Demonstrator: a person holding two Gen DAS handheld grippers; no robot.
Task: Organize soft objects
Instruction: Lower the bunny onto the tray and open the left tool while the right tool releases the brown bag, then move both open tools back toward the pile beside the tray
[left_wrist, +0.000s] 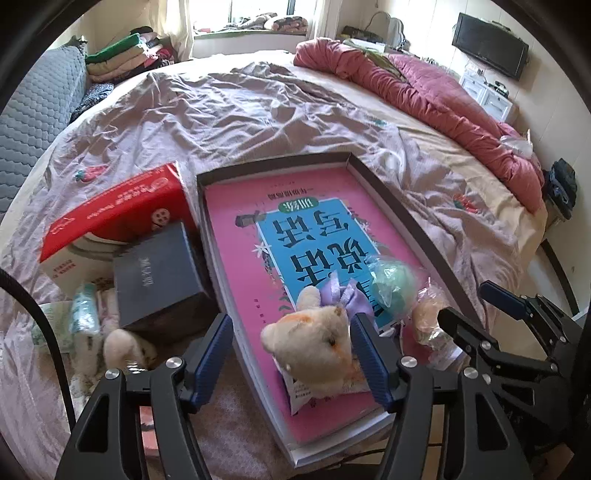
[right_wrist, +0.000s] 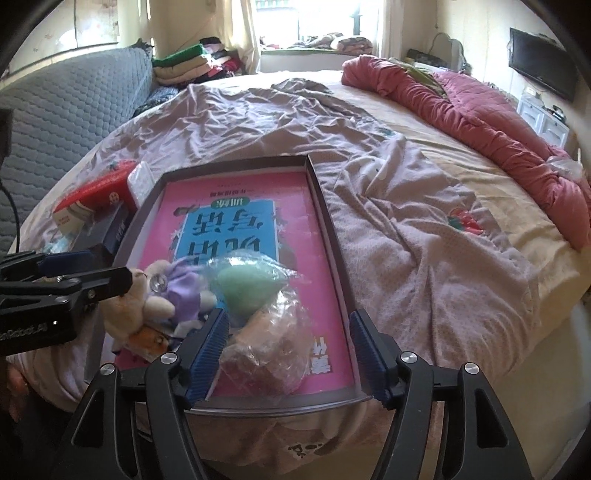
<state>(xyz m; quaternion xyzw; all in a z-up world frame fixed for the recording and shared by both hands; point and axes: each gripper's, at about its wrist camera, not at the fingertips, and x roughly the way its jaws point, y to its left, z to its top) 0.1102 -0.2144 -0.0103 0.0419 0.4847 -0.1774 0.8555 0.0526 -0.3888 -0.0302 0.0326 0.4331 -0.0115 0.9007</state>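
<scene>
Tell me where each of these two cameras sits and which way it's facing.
Left wrist: on the left gripper, angled down the bed; open fingers straddle the cream plush toy; right gripper shows at right.
Right wrist: on the right gripper, same heading, over the plastic-wrapped soft items; left gripper shows at left.
Shared: pink-covered book in the shallow grey box, pink quilt.

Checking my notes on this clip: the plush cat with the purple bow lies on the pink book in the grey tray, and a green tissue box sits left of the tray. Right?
Not quite. The tissue box left of the grey tray is red, not green, as the left wrist view shows. The plush cat with the purple bow does lie on the pink book.
</scene>
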